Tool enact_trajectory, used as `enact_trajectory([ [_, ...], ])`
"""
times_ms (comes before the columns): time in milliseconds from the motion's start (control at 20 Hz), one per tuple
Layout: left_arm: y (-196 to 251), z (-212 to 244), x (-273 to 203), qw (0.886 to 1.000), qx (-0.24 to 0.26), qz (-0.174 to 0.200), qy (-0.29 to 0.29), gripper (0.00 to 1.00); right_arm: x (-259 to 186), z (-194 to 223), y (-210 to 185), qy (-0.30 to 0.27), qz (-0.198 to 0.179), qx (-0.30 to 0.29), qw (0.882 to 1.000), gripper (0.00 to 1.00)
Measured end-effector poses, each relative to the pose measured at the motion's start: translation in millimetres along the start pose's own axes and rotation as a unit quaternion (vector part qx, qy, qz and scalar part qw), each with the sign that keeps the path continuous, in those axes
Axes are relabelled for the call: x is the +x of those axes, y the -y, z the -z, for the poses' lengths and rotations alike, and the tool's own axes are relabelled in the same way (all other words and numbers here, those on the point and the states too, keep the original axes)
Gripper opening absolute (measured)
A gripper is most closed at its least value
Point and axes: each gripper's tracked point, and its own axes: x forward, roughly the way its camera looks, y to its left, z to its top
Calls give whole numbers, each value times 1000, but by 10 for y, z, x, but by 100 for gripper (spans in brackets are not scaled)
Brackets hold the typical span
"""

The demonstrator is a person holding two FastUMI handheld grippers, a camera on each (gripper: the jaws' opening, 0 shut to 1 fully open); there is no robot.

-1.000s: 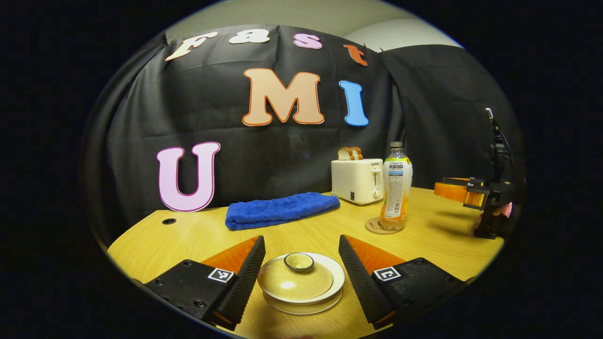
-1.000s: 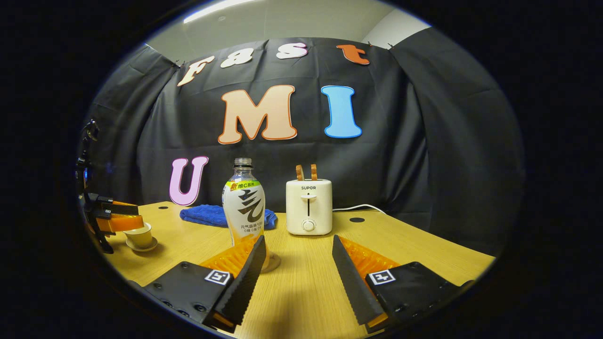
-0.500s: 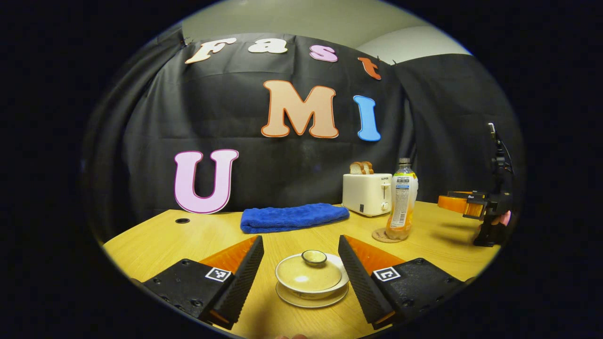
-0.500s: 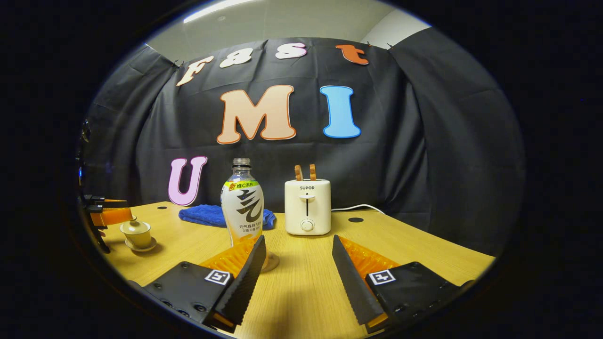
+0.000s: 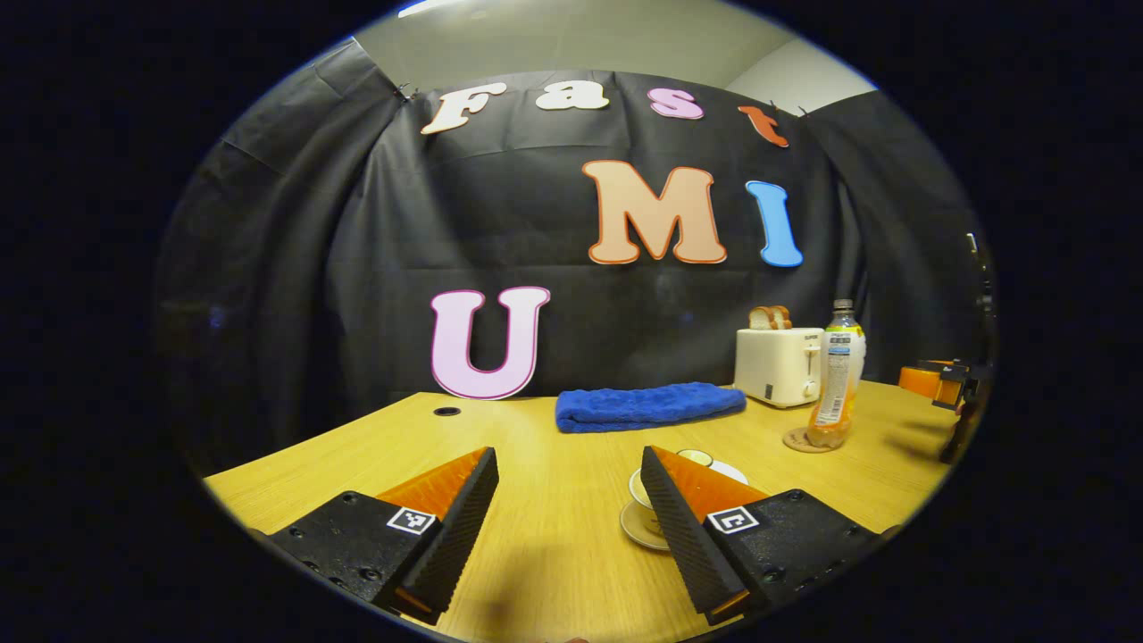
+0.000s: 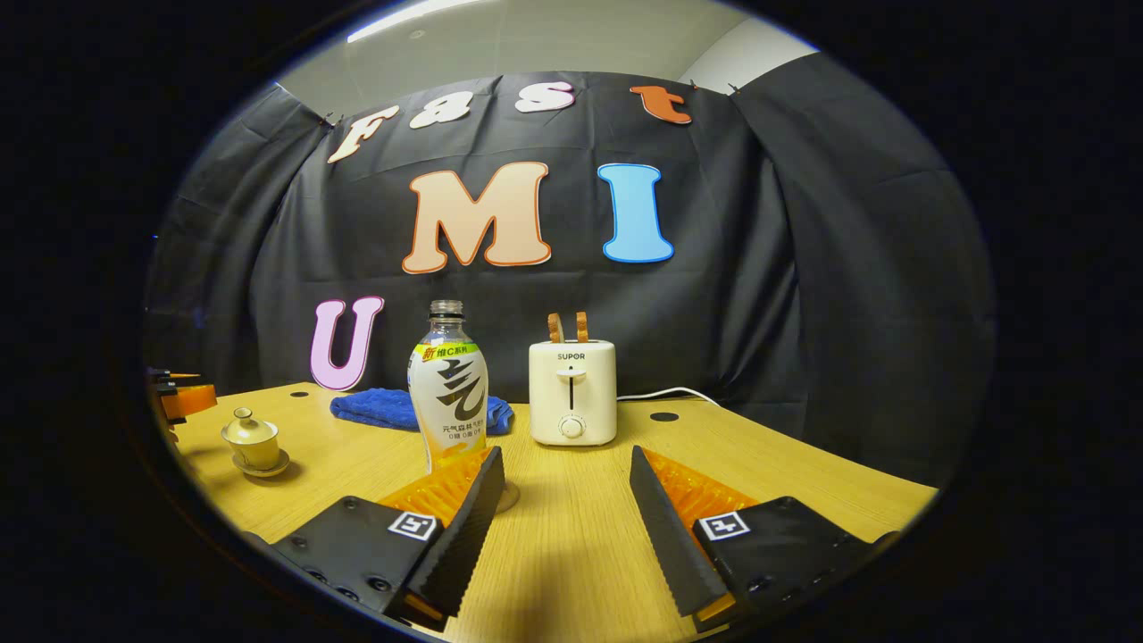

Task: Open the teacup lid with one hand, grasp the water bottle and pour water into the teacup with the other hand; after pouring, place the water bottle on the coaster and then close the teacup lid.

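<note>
- While the left gripper (image 5: 570, 509) hangs low over the worktop (image 5: 554, 536) with its fingers spread and nothing between them, the teacup (image 5: 645, 489) on its saucer sits partly hidden behind the finger on that view's right, lid (image 6: 247, 427) on.
- Farther off on that side, the water bottle (image 5: 835, 375) stands upright on the coaster (image 5: 802, 441).
- The right gripper (image 6: 563, 509) is spread too and holds nothing; the bottle stands just beyond the finger on that view's left, the teacup well off to that side.

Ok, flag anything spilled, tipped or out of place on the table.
Nothing stands out. The bottle stands upright on its coaster, the teacup sits lidded on its saucer, and the table looks dry.
</note>
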Motion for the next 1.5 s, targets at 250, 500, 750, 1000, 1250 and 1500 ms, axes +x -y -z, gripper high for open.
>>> enact_trajectory([
  [250, -330, 9, -71, 996, 3, -92, 0, 93, -1, -4, 11, 0, 3, 0, 1000, 88],
  [500, -395, 1, -106, 994, 4, -110, 0, 94, -5, -7, 11, 0, 3, 0, 1000, 90],
  [750, -323, 6, -93, 996, 0, -91, 0, 94, -5, -4, 10, 0, 2, 0, 1000, 89],
  [1000, -325, 5, -91, 996, 1, -92, 0, 94, -7, -5, 13, 0, 2, 0, 1000, 90],
  [1250, -326, 12, -95, 996, 1, -92, 0, 94, -5, -4, 10, 0, 2, 0, 1000, 90],
  [1500, -331, 10, -97, 996, 2, -92, 0, 94, -5, -3, 11, 0, 2, 0, 1000, 92],
])
